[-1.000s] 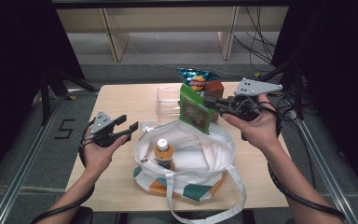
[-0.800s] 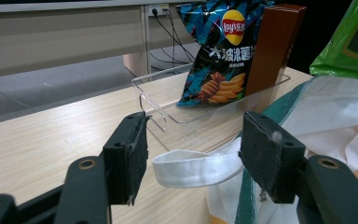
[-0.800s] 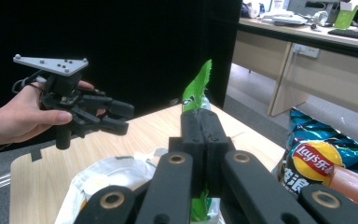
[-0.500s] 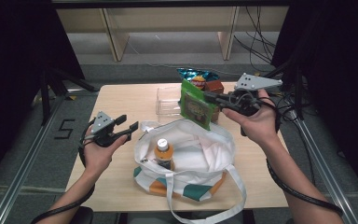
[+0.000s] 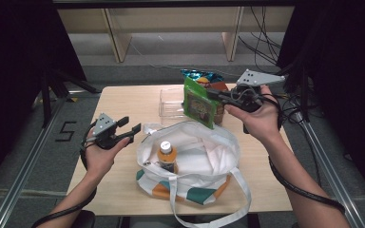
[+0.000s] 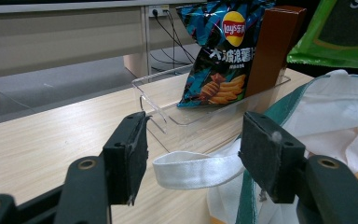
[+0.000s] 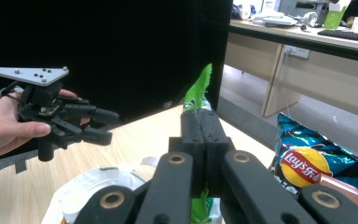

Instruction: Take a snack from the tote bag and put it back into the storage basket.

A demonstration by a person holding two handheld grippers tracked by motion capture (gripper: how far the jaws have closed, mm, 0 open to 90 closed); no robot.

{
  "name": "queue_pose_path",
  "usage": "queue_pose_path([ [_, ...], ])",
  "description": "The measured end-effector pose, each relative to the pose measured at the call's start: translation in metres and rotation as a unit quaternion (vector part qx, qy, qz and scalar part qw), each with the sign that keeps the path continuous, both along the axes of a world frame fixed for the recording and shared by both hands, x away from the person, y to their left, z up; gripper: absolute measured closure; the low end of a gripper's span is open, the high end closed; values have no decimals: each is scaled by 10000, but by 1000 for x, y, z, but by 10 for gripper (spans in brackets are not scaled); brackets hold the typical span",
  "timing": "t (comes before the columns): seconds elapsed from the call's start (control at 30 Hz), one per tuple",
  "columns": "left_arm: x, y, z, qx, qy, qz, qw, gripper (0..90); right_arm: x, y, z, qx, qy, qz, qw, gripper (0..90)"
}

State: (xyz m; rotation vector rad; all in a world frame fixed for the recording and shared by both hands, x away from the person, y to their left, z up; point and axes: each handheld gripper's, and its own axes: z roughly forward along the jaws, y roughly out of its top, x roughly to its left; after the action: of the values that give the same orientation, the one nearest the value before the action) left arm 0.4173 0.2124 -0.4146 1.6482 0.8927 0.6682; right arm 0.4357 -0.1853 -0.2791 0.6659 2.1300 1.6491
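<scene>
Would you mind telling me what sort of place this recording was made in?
Most likely a recording booth set up inside an office. Black curtains flank the wooden table, cables trail over the floor behind it, and the right gripper view shows an office desk with cups and clutter beyond.

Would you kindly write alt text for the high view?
The right gripper holds a green packet above an open white tote bag containing a bottle. The left gripper hovers open beside the bag.

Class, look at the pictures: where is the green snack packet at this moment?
In the high view the green snack packet hangs pinched in the right gripper, above the far rim of the white tote bag, just in front of the clear tray.
</scene>
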Motion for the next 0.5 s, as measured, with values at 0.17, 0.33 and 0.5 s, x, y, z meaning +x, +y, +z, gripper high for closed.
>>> queue_pose_path([
  [0.17, 0, 0, 0, -24, -1, 11, 10000, 406, 3, 2, 3, 4, -80, -67, 9999, 900],
  [0.33, 0, 0, 0, -14, -15, 5, 10000, 406, 6, 4, 3, 29, -32, -42, 10000, 900],
  [0.5, 0, 0, 0, -22, 4, 10, 10000, 406, 9, 6, 2, 0, -97, -96, 9999, 900],
])
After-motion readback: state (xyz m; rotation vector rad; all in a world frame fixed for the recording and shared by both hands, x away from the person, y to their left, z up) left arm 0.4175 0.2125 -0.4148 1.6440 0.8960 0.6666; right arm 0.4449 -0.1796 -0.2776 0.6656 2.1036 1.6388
